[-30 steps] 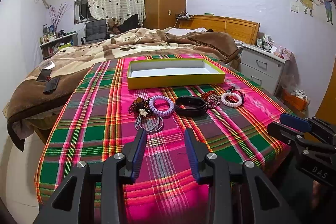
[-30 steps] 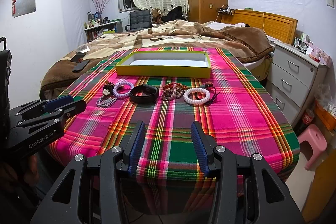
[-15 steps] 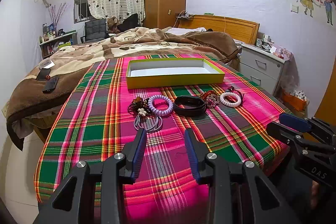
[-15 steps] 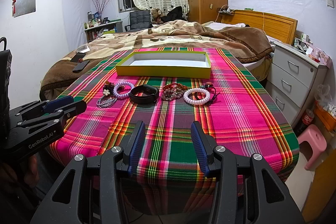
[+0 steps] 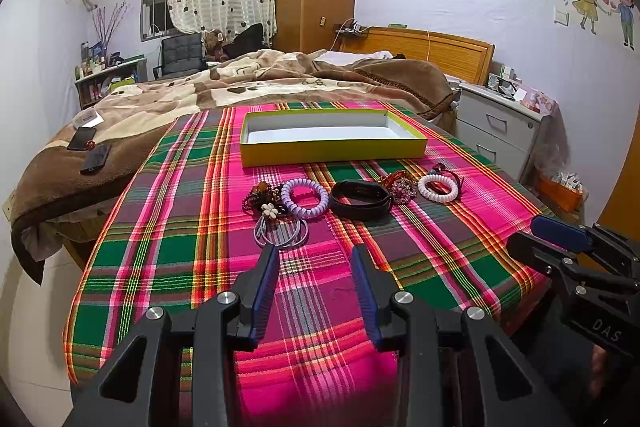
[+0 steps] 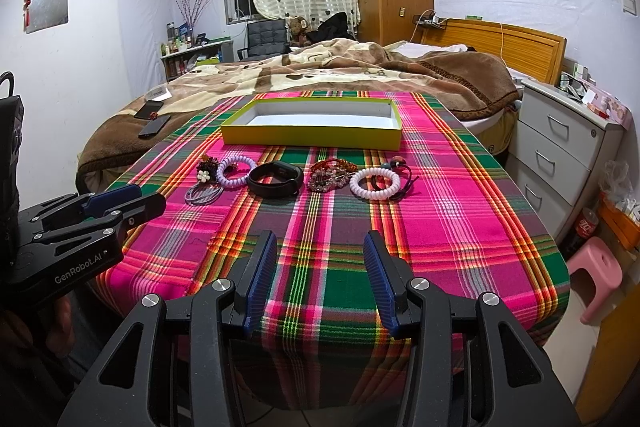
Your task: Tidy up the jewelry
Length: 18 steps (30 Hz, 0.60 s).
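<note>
Left wrist view: jewelry row just beyond wide, empty left claw.

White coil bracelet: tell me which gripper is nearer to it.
Right. The white coil bracelet lies just ahead of the right gripper; the left gripper sits behind the row's far-left end.

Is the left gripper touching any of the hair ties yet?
Apart. The left wrist view shows the left gripper open and empty, with a strip of plaid cloth visible between its fingertips and the thin hair ties.
</note>
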{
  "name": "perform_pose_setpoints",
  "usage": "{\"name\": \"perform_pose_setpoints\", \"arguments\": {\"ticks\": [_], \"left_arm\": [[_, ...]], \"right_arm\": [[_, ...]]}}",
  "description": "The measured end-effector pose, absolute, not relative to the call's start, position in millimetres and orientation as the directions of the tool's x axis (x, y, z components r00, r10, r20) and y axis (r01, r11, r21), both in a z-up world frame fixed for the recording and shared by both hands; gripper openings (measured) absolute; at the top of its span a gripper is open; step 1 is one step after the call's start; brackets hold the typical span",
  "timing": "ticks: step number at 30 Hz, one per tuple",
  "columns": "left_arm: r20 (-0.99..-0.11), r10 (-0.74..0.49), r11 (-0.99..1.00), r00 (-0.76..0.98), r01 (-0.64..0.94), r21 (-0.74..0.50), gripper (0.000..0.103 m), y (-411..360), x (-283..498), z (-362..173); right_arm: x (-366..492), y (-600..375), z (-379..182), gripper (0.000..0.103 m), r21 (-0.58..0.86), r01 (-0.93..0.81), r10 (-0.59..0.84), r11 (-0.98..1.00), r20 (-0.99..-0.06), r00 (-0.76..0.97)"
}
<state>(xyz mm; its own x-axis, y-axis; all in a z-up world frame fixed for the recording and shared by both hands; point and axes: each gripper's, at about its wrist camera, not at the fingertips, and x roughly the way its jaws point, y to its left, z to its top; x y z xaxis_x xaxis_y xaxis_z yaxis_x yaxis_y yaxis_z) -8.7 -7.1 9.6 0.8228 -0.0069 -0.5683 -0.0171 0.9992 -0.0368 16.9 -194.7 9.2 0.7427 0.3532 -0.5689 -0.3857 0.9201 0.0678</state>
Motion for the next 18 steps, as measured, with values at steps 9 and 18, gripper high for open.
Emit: {"name": "perform_pose_setpoints", "arguments": {"ticks": [9, 18], "left_arm": [[-0.57, -0.012, 0.999, 0.822, -0.015, -0.042, 0.037, -6.9, -8.9, 8.9], [-0.575, -0.023, 0.998, 0.818, -0.014, -0.06, 0.037, -7.1, -9.8, 7.8]], "right_arm": [[16.5, -194.8, 9.5, 0.046, 0.068, -0.386, 0.354, 0.92, -0.568, 0.743], [13.0, -194.4, 14.0, 0.046, 0.066, -0.386, 0.353, 0.92, -0.567, 0.745]]}}
